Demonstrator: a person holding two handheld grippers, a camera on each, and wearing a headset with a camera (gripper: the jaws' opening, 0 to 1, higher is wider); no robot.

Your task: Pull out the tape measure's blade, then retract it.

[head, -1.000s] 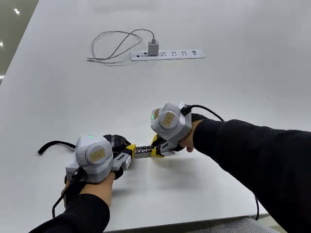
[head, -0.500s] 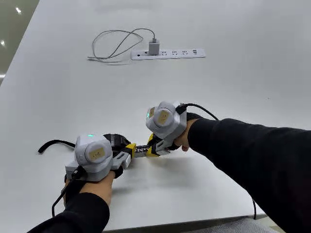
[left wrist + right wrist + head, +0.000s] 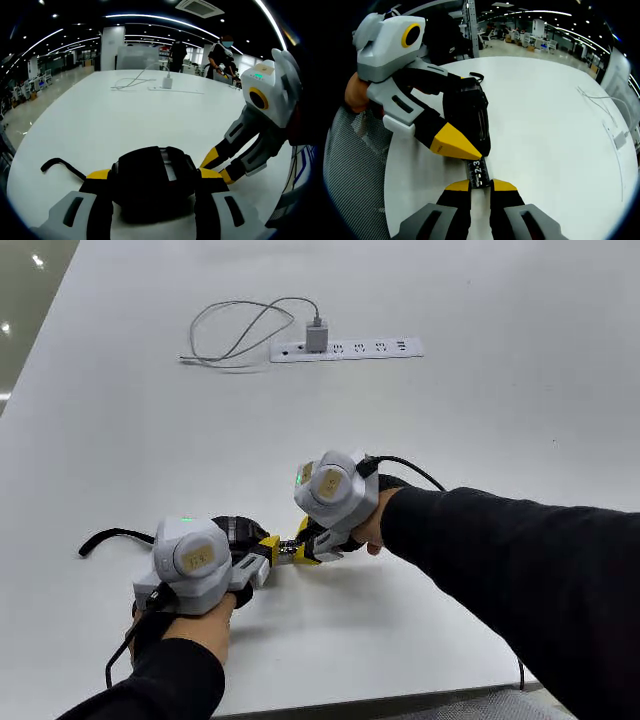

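Tape measure point(image 3: 470, 107): one, clamped in left gripper point(image 3: 154, 176).
Blade point(image 3: 478, 171): one short stretch out, pinched by right gripper point(image 3: 480, 187).
Power strip point(image 3: 345, 348): one, far beyond tape measure.

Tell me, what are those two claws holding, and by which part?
The left gripper clamps the tape measure by its black case's sides; the right gripper pinches the blade by its free end.
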